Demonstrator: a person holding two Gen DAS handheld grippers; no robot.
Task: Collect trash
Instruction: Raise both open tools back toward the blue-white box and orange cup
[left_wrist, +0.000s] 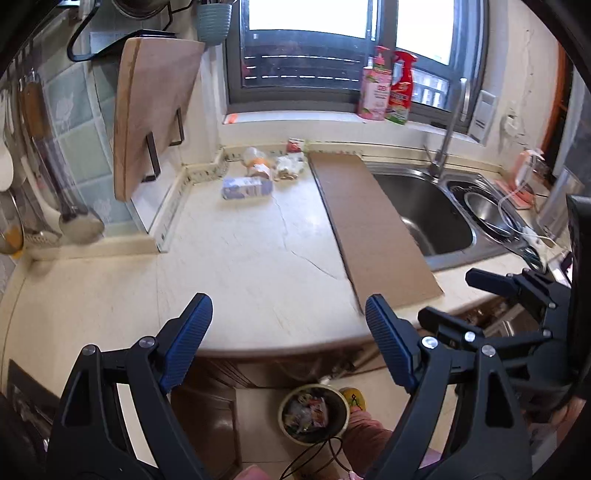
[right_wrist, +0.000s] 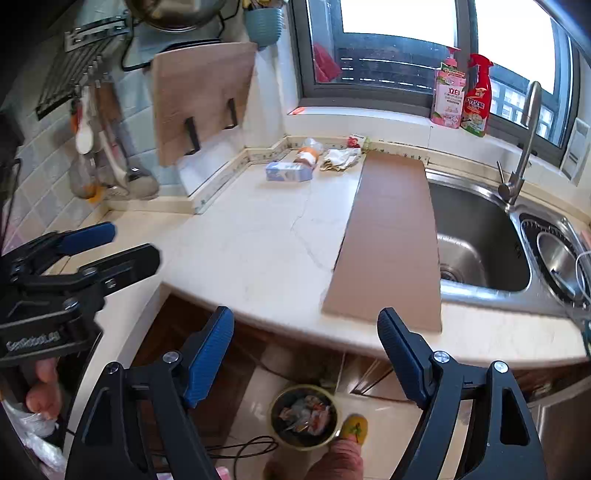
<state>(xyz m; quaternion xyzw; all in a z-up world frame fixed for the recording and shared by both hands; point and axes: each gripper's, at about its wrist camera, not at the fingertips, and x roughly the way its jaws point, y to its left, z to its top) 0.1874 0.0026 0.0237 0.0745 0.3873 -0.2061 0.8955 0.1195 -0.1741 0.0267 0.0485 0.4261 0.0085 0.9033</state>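
Cream veined countertop (right_wrist: 258, 236), plain brown cardboard (right_wrist: 391, 236), pale blue carton (right_wrist: 290, 171).

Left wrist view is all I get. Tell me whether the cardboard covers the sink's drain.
Observer: No. In the right wrist view the drain shows uncovered in the floor of the sink, right beside the edge of the cardboard sheet.
Operator: Now look at my left gripper from the side and report what is behind it.
Observer: The left gripper comes in from the picture's left edge, and a hand is wrapped around its handle lower down.
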